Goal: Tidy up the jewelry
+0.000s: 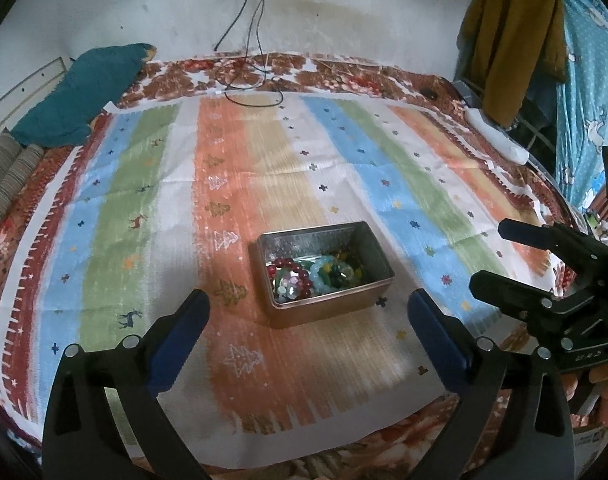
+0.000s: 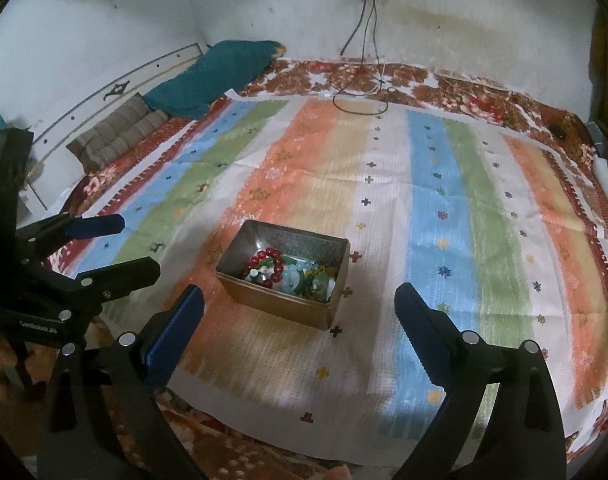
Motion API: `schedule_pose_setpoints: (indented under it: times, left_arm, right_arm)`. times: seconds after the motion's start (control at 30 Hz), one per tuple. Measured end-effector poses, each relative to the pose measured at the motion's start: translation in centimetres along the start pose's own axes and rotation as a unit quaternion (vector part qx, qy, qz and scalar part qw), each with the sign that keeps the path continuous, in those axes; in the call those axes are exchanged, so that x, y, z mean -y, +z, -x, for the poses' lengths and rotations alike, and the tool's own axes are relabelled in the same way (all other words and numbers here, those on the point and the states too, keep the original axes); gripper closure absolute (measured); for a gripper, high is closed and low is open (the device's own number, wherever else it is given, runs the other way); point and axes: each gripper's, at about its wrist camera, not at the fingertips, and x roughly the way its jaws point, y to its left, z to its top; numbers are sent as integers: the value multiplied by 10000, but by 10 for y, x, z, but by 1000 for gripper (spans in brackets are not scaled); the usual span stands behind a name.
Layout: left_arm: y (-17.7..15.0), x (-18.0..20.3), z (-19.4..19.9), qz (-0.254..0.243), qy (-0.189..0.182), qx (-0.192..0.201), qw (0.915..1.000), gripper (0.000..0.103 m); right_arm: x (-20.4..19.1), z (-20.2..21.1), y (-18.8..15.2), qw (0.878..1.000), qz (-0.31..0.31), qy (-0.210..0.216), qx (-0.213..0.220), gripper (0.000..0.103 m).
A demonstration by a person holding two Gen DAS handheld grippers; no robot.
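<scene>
A rectangular metal tin (image 1: 331,310) sits open on the striped cloth (image 1: 224,160), holding a heap of bead bracelets (image 1: 311,276) in dark red, pale blue and green. My left gripper (image 1: 308,300) hovers on the near side of the tin, open wide, with nothing between its blue pads (image 1: 180,344). In the right wrist view the tin (image 2: 276,304) and its beads (image 2: 292,272) lie just beyond my right gripper (image 2: 299,293), which is also open and empty. Each gripper shows in the other's view, the right gripper (image 1: 489,254) at the right, the left gripper (image 2: 138,245) at the left.
The striped cloth covers a floral bedspread (image 1: 343,76). A teal pillow (image 1: 84,92) and a brown striped cushion (image 2: 120,136) lie at the far left. Charger cables (image 1: 252,84) trail from a wall socket. A white object (image 1: 495,136) and hanging clothes (image 1: 515,40) are at the right.
</scene>
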Motion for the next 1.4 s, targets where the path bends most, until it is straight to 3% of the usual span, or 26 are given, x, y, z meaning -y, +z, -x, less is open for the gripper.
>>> schedule_pose_setpoints:
  times: [0.3,0.6,1.4]
  left_arm:
    - [-1,5,9,-136,178,268,9994,6]
    - [-3,12,17,-293,216,491,9981,6]
    - [-3,18,23,-478,381,693,9957,6]
  right_arm:
    - [2,8,-3,9997,-77,161,181,6]
    - [0,15,-6,9994,-71,63,342,6]
    - [-7,19,-10,9992,33,-90,398,6]
